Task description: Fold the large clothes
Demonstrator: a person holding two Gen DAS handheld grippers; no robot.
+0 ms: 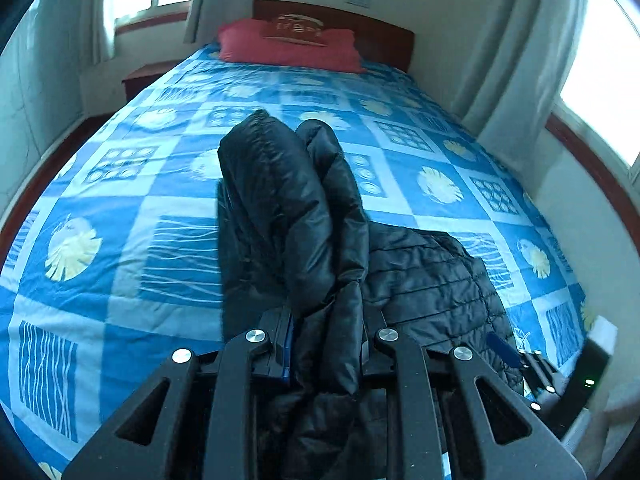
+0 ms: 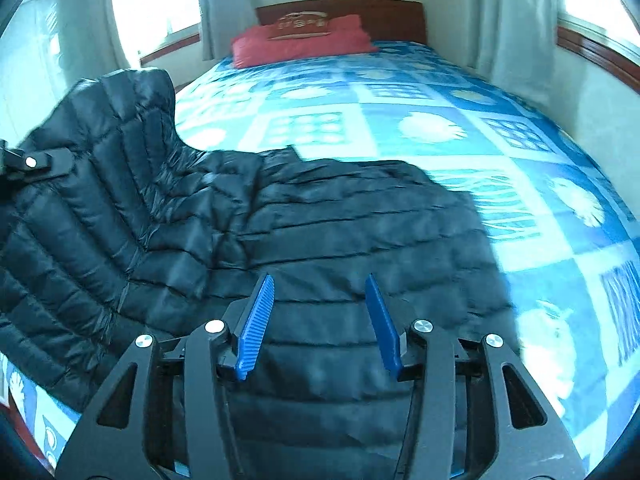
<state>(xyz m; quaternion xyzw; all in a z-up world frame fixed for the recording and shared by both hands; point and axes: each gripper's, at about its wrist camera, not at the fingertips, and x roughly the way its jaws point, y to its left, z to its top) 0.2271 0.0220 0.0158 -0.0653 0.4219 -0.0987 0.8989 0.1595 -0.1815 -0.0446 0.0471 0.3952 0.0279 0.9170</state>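
Note:
A black quilted puffer jacket (image 2: 340, 224) lies on the blue patterned bedspread (image 2: 440, 128). My left gripper (image 1: 326, 332) is shut on a fold of the jacket (image 1: 288, 208) and holds it lifted, so the fabric rises in front of the camera. In the right wrist view the lifted part (image 2: 112, 152) stands up at the left, with the left gripper (image 2: 24, 164) at the frame edge. My right gripper (image 2: 320, 320) is open, blue pads (image 2: 256, 324) apart, just above the jacket's flat body. The right gripper (image 1: 520, 356) shows at lower right in the left wrist view.
A red pillow (image 1: 288, 46) lies at the wooden headboard (image 2: 384, 12). Curtained windows (image 1: 600, 72) flank the bed. A nightstand (image 1: 148, 76) stands at the far left. Bedspread (image 1: 120, 220) extends left and beyond the jacket.

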